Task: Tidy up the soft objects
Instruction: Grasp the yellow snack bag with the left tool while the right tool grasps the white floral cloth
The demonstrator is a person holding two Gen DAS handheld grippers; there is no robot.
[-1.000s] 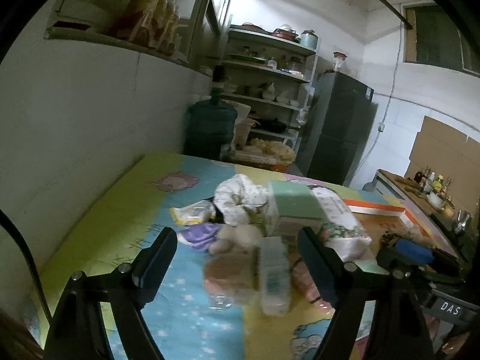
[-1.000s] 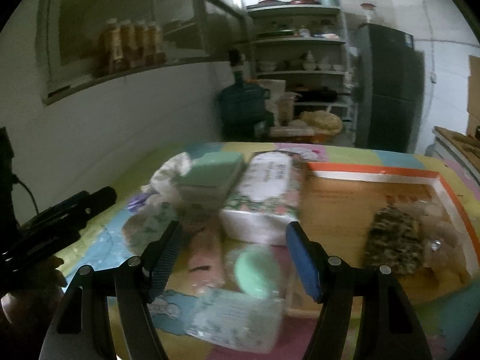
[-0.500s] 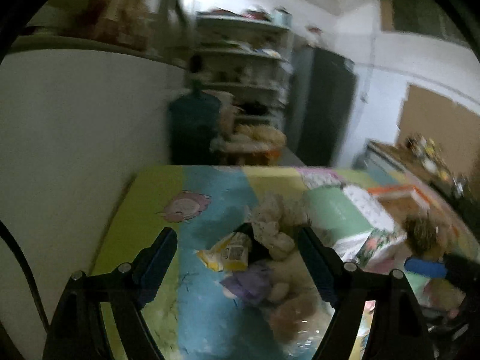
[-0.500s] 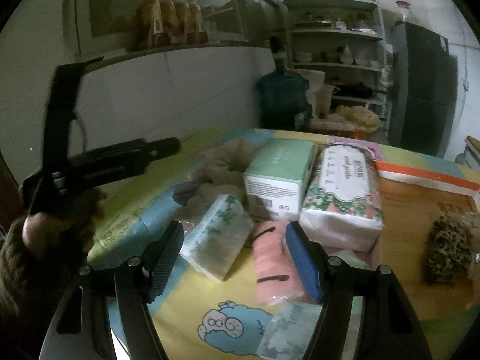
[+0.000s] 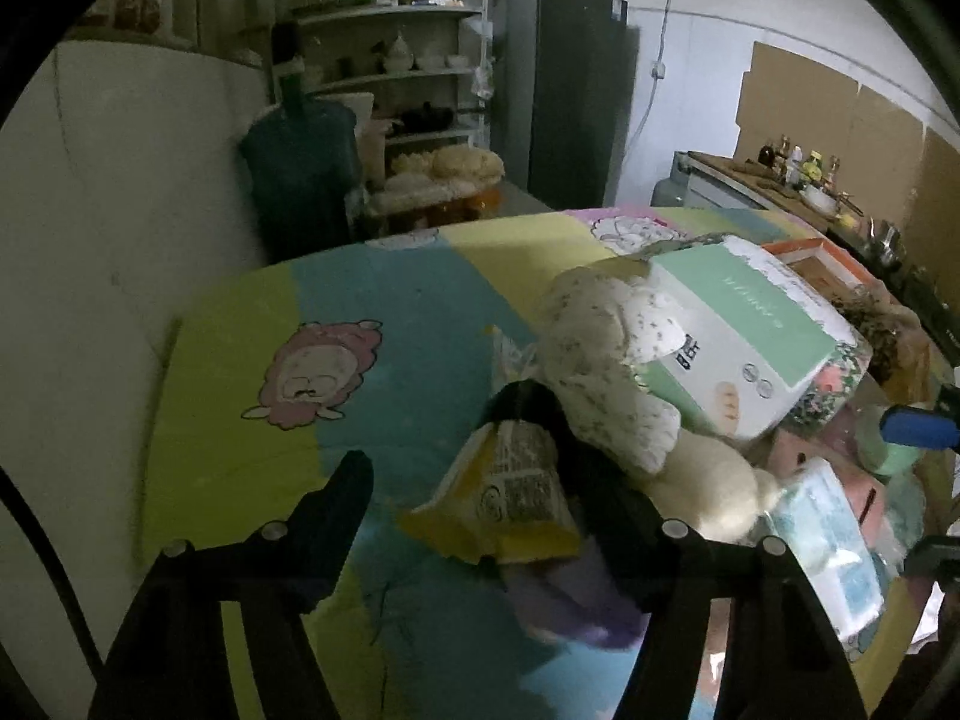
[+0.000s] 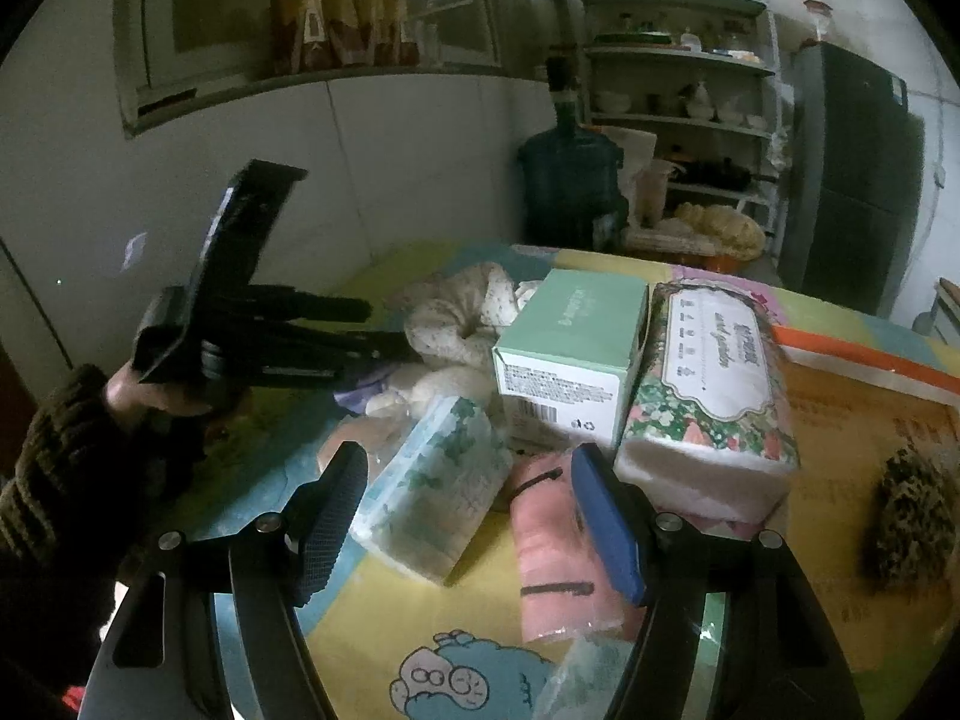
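Left claw (image 5: 474, 480) closing around yellow snack packet (image 5: 510, 492), not yet gripping; light, crinkly, slippery; pinch mid-body. Right claw (image 6: 468, 504) wide, empty, tissue pack (image 6: 438, 492) at 12 o'clock.

left wrist cam: looks down-forward along fingers, close over yellow packet (image 5: 510, 501), faces shelves/fridge | right wrist cam: same tilt, close over blue tissue pack (image 6: 441, 489) | shared: mint box (image 5: 750, 330) (image 6: 570, 348), floral cloth, tablecloth
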